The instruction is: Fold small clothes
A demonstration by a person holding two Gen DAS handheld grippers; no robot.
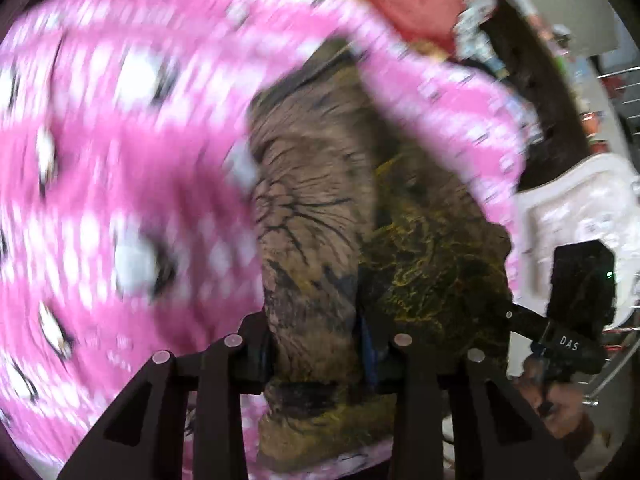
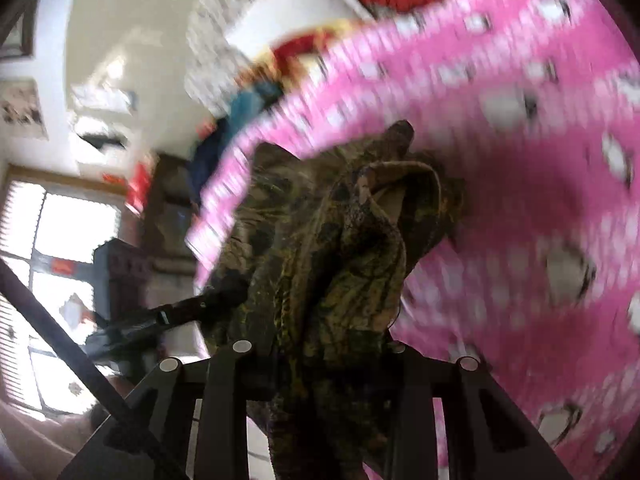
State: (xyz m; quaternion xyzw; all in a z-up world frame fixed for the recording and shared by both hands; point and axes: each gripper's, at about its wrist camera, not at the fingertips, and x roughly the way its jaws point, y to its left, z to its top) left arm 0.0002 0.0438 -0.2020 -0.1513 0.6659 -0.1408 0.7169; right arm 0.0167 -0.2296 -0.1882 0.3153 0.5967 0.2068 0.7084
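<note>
Two tools, left tool (image 1: 320, 354) and right tool (image 2: 318, 354), clamp one camouflage garment (image 1: 316, 216).

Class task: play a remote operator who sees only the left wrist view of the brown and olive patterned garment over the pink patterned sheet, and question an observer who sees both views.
Operator: My left gripper is shut on the brown and olive patterned garment. Does the other gripper hold it too?
Observer: Yes. In the right wrist view the right gripper is also shut on it, with cloth bunched between the fingers.
Operator: How does the cloth look there?
Observer: Crumpled, and a looped hem stands up above the bunch.
Operator: What lies behind it?
Observer: The pink patterned sheet to the right, and a bright window at far left.
</note>
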